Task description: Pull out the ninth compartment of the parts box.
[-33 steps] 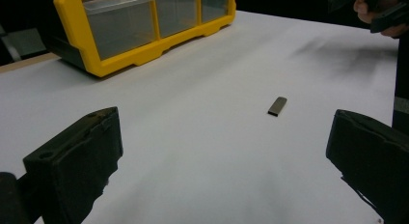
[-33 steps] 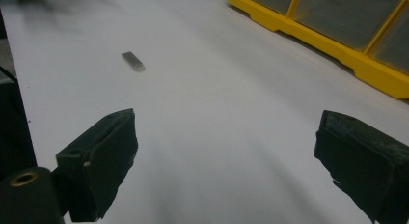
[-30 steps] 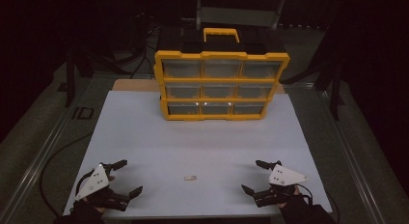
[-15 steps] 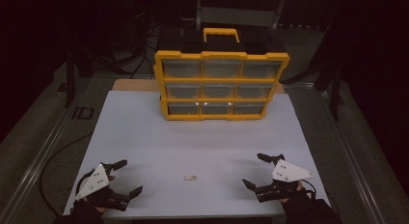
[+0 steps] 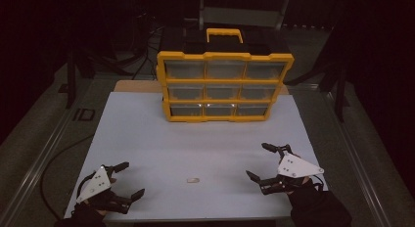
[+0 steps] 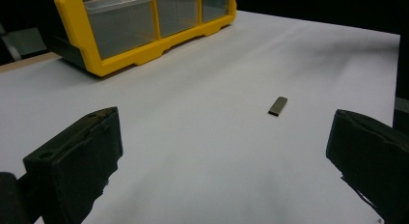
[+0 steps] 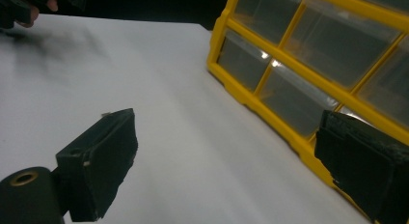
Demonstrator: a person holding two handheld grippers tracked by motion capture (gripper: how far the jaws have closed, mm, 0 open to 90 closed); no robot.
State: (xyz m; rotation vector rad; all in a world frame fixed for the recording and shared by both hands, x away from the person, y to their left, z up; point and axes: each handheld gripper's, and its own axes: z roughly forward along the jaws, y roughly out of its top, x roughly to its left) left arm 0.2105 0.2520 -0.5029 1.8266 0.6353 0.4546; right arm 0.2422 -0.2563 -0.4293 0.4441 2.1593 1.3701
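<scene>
A small flat grey metal piece [image 5: 194, 179] lies on the white table [image 5: 205, 144] near its front edge, between the two grippers. My left gripper [image 5: 135, 177] is open at the front left and points toward the piece [image 6: 278, 106], which lies ahead and well short of its jaws. My right gripper [image 5: 255, 159] is open at the front right with nothing between its jaws. In the right gripper view it faces the lower drawers of the yellow organizer [image 7: 308, 69]. That organizer [image 5: 224, 85], with several clear drawers, stands at the far middle of the table.
The organizer has a black top with a yellow handle [image 5: 224, 35]. White tabletop stretches between it and the grippers. Dark floor and a metal rail [image 5: 39, 158] run along the table's left side. The left gripper [image 7: 29, 4] appears far off in the right gripper view.
My right gripper has moved a little forward, away from the table's front edge, still open. The left gripper and the metal piece have stayed put.
</scene>
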